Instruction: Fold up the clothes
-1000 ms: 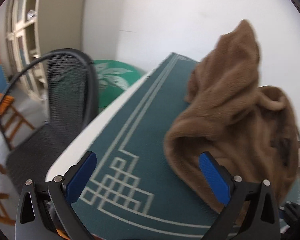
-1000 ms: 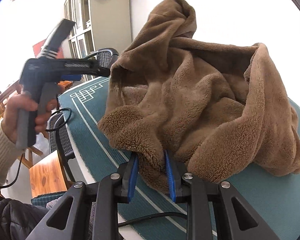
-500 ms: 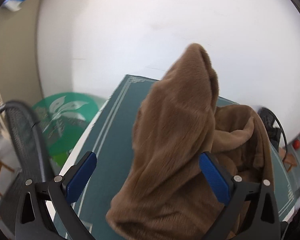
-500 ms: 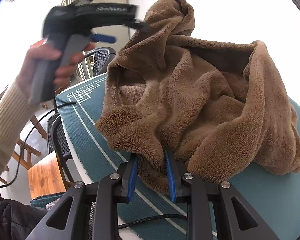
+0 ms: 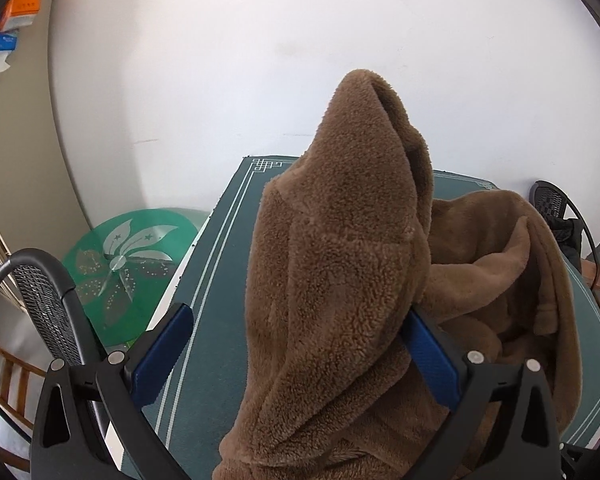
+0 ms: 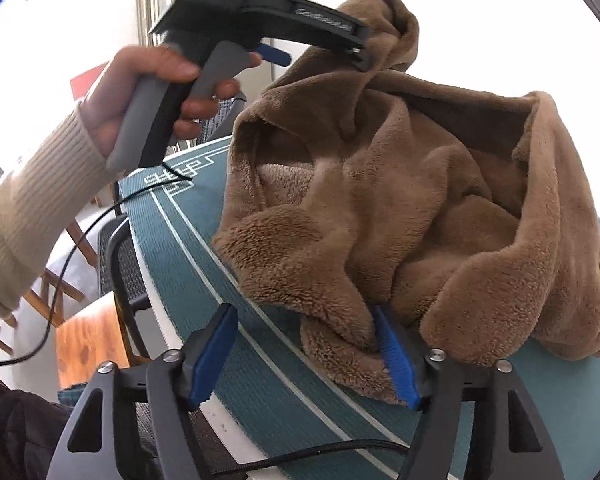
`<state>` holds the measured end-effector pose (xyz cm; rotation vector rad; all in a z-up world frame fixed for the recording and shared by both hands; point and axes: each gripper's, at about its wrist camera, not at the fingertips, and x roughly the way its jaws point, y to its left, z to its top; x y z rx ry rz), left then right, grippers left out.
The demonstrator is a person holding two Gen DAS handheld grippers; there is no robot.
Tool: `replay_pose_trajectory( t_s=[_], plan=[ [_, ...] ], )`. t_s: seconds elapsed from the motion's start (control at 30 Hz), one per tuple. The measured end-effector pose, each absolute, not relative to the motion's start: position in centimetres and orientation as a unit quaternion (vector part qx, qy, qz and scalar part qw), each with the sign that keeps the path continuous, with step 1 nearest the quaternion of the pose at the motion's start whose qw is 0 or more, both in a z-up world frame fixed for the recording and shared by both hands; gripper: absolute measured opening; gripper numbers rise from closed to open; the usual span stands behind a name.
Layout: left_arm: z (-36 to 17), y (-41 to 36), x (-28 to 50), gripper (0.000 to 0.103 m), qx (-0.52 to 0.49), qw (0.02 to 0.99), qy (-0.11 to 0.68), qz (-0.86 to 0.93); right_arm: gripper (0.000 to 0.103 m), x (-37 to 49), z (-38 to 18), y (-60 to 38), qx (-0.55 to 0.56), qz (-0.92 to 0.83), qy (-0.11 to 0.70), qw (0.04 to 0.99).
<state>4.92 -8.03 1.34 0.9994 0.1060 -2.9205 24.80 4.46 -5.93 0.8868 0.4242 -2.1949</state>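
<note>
The brown fleece garment (image 6: 400, 208) is heaped, crumpled, on the bench (image 6: 204, 264). The left gripper (image 5: 296, 354) is spread wide, with a raised peak of fleece standing between its jaws. The right gripper (image 6: 308, 356) is also spread, a low hem resting against its right jaw, ungripped. No long axis can be discerned.

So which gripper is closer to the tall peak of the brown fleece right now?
Left. The left gripper is up at the peak of the brown fleece, jaws open. The right gripper sits low at the near hem, open, one finger against the fabric.
</note>
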Motion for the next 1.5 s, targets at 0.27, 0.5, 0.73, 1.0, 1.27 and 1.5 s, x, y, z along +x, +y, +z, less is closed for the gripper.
replay_pose_trajectory(
  t_s=[0.27, 0.5, 0.73, 1.0, 1.27, 1.5],
  plan=[
    [0.9, -7.6, 4.4, 0.103, 0.315, 0.061, 0.006, -0.947, 0.075, 24.8, -5.5, 5.3, 0.352, -0.851, 0.147, 0.362],
    [0.2, -7.1, 4.1, 0.103, 0.315, 0.077, -0.01, -0.946, 0.075, 25.0, -4.8, 6.5, 0.352, -0.854, 0.124, 0.363],
    [-0.4, -8.9, 4.3, 0.103, 0.329, 0.029, 0.055, -0.942, 0.075, 25.1, -2.2, 9.8, 0.307, -0.895, 0.086, 0.311],
    [-1.5, -10.5, 4.7, 0.063, 0.352, -0.017, 0.132, -0.927, 0.075, 23.3, -0.2, 15.5, 0.288, -0.936, 0.023, 0.199],
    [-1.3, -9.9, 5.6, 0.057, 0.355, -0.027, 0.146, -0.923, 0.075, 20.0, -1.4, 13.6, 0.329, -0.924, 0.001, 0.194],
    [-1.2, -10.9, 6.0, 0.076, 0.352, -0.023, 0.154, -0.923, 0.033, 17.4, -3.2, 14.2, 0.36, -0.919, -0.035, 0.155]
  ],
)
